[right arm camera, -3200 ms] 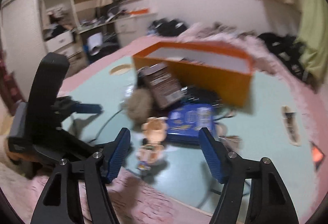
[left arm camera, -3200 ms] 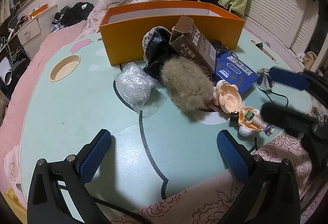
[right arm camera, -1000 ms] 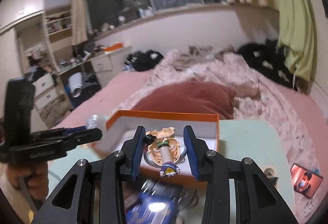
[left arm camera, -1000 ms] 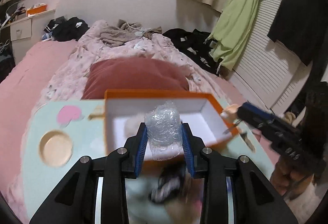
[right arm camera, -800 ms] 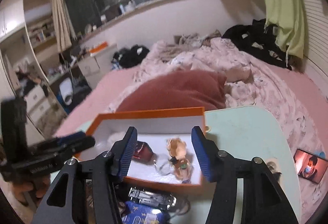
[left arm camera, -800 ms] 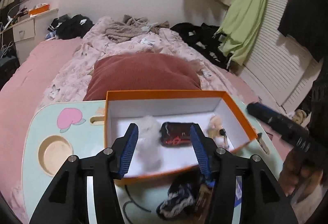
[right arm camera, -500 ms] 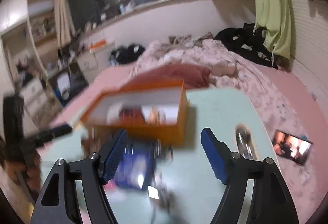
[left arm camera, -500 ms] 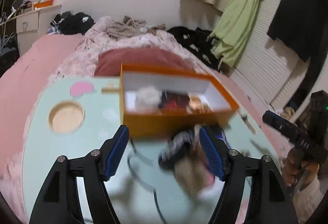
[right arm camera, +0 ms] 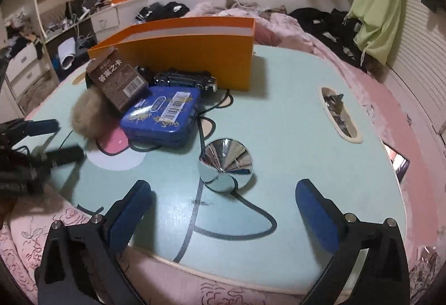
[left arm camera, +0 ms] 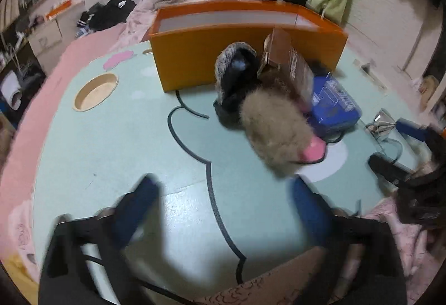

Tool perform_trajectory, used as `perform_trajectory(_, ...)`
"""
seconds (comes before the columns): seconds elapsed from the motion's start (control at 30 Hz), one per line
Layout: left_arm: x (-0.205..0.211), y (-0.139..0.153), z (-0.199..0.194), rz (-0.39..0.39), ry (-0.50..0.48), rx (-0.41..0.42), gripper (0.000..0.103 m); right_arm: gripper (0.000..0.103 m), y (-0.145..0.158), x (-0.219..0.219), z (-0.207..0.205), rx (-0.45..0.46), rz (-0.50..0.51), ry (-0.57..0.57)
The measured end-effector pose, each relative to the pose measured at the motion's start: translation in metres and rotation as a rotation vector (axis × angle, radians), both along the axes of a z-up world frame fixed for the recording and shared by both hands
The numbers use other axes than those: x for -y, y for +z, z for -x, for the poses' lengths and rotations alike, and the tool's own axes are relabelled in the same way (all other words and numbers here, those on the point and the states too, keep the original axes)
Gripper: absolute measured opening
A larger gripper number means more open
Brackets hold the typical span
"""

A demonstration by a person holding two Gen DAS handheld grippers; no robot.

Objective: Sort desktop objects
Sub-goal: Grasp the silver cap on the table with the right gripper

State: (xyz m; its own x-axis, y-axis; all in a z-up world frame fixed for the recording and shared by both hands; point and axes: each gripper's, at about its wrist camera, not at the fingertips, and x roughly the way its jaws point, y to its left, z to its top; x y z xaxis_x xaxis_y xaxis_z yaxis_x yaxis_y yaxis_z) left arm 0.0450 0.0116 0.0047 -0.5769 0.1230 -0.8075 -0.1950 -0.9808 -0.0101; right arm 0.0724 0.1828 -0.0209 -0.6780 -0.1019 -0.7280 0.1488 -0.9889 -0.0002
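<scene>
An orange box (left arm camera: 245, 48) (right arm camera: 195, 53) stands at the far side of the mint table (left arm camera: 111, 151). In front of it lie a tan fluffy ball (left arm camera: 276, 132) (right arm camera: 89, 115), a brown carton (left arm camera: 290, 65) (right arm camera: 120, 79), a blue tin (left arm camera: 334, 104) (right arm camera: 164, 115), a black furry item (left arm camera: 237, 81) and a black toy car (right arm camera: 184, 79). A shiny silver cone (right arm camera: 225, 162) sits just ahead of my right gripper (right arm camera: 223, 210). My left gripper (left arm camera: 223, 207) hangs low over bare table near the front edge. Both jaws are opening wide, with nothing between them.
A round wooden recess (left arm camera: 96, 91) is at the table's left and a slot with foil wrappers (right arm camera: 338, 115) at its right. A black cable (right arm camera: 200, 120) runs by the tin. A pink patterned blanket borders the front edge. A cluttered bed lies beyond the box.
The left gripper let a clear plastic wad fall into the box and the right let go of a small figure there. Both opened, pulled back and sank toward the table's near edge.
</scene>
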Motion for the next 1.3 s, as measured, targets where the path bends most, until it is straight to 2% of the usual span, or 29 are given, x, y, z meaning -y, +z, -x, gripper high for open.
perform_trajectory(0.83,0.001,-0.001,-0.001,-0.004,-0.002,-0.002,0.103,0.103,0.005,-0.01,0.003,-0.046,0.061,0.031)
perform_trajectory(0.93,0.001,0.0,-0.001,-0.005,-0.002,-0.002,0.103,0.101,0.013,-0.01,0.008,-0.092,0.05,0.01)
perform_trajectory(1.03,0.001,0.0,-0.001,-0.005,-0.002,-0.002,0.103,0.087,0.018,-0.014,0.019,-0.089,0.052,-0.037)
perform_trajectory(1.1,0.001,0.0,-0.001,-0.005,-0.002,-0.002,0.103,0.067,0.014,-0.014,0.025,-0.055,0.07,-0.041)
perform_trajectory(1.13,0.001,0.0,-0.001,-0.005,-0.002,-0.003,0.103,0.064,0.012,-0.014,0.027,-0.042,0.077,-0.038)
perform_trajectory(1.2,0.002,0.0,-0.001,-0.005,-0.002,-0.003,0.103,0.033,0.012,-0.015,0.025,-0.055,0.081,-0.032)
perform_trajectory(1.23,0.002,0.0,-0.001,-0.006,-0.002,-0.003,0.103,0.029,0.012,-0.014,0.024,-0.059,0.086,-0.02)
perform_trajectory(1.3,0.002,0.0,-0.001,-0.005,-0.002,-0.004,0.103,0.028,0.012,-0.013,0.022,-0.069,0.092,-0.003)
